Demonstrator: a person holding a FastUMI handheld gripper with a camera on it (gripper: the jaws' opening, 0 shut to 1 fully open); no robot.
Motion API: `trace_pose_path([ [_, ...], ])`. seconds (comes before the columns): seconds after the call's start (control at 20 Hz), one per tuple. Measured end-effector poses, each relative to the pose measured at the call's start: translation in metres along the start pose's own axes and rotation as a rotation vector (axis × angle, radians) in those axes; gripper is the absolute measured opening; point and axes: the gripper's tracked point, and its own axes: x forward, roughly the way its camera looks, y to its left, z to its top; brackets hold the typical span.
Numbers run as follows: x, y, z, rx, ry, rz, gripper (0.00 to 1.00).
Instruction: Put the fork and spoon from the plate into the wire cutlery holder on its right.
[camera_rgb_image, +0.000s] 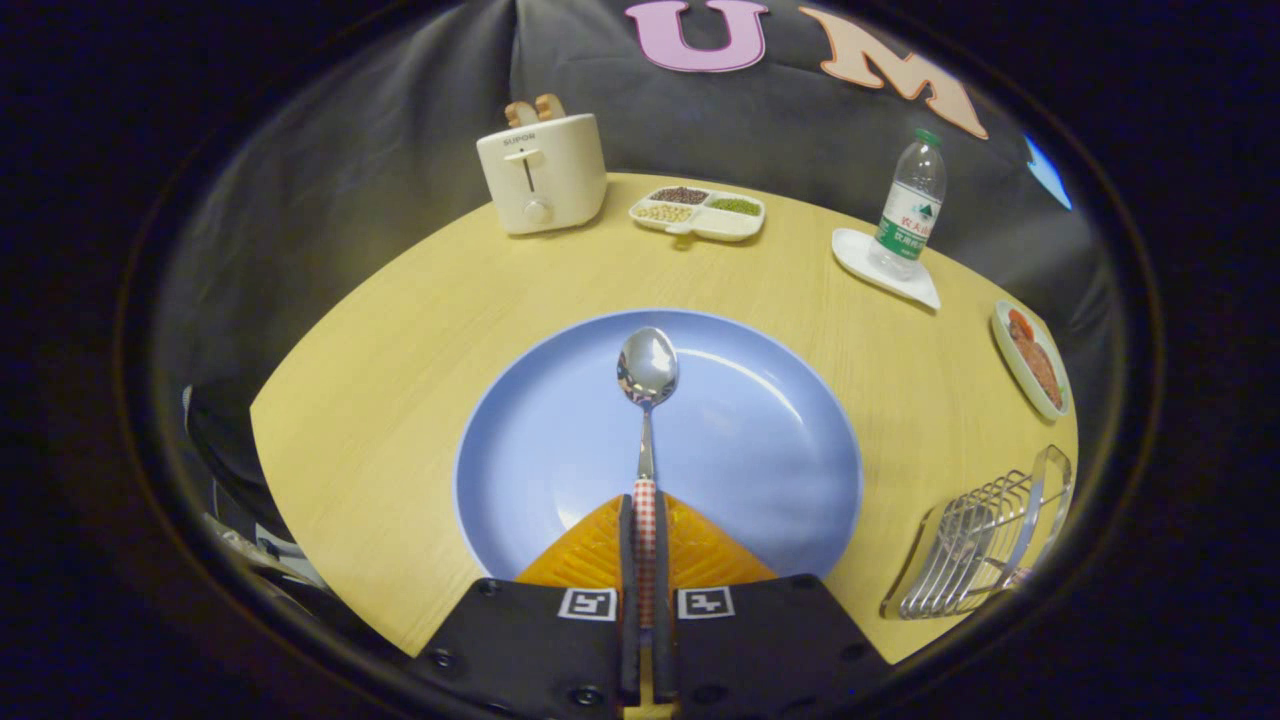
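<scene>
Between the orange fingers (600, 540) of the gripper (645, 520), the red-and-white checked handle of the spoon (647, 400) is clamped, both fingers drawn together on it. Its bowl is carried out ahead of the fingertips, above the middle of the blue plate (780, 460), which is set on the wooden table (400, 340); whether the bowl touches the plate cannot be told. The spoon is judged light, stiff and slippery where polished, so the patterned handle is the better place to be gripped, as it may swing if held loosely. Off to the right, beyond the plate's rim, the wire cutlery holder (975, 545) is seen; what it holds cannot be made out. Farther back a toaster (540, 172), a divided dish (698, 212) and a water bottle (910, 205) are placed.
</scene>
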Motion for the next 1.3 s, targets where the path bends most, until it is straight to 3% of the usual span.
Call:
trace_pose_path([
  [0.45, -0.027, -0.009, 0.013, -0.030, 0.082, 0.064, 0.08],
  [1.3, -0.112, -0.073, 0.056, -0.190, 0.122, 0.023, 0.08],
])
